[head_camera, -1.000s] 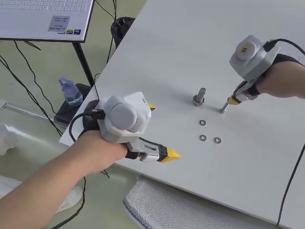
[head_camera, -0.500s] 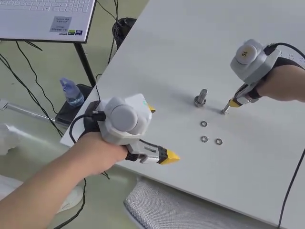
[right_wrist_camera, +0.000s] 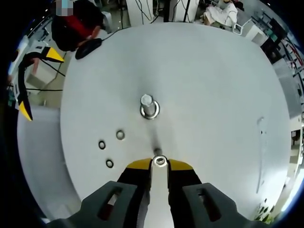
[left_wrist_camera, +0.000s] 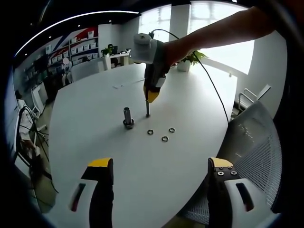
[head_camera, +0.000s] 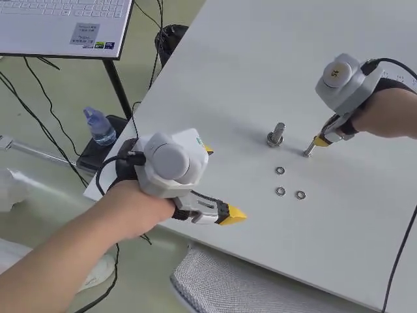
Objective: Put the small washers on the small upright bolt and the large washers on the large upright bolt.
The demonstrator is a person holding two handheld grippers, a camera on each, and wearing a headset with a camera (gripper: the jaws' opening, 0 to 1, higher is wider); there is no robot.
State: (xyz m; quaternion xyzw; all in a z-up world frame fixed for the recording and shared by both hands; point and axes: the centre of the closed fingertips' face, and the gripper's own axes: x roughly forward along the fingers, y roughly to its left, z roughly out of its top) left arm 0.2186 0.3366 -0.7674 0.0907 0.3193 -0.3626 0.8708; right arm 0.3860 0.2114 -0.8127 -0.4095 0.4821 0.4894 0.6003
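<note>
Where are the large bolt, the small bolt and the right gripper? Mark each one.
large bolt [head_camera: 276, 132]: head view, on its upright shaft.
small bolt [head_camera: 307, 151]: head view, on its shaft below the gripper tips.
right gripper [head_camera: 319, 139]: head view, midway between its yellow fingertips.

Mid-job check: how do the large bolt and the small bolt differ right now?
The large bolt is thick, the small bolt thin. The large bolt stands free, with a wider ring at its base; the small bolt has the jaws of the right gripper closed about its top. Both stand upright on the table, with three loose washers lying nearby.
</note>
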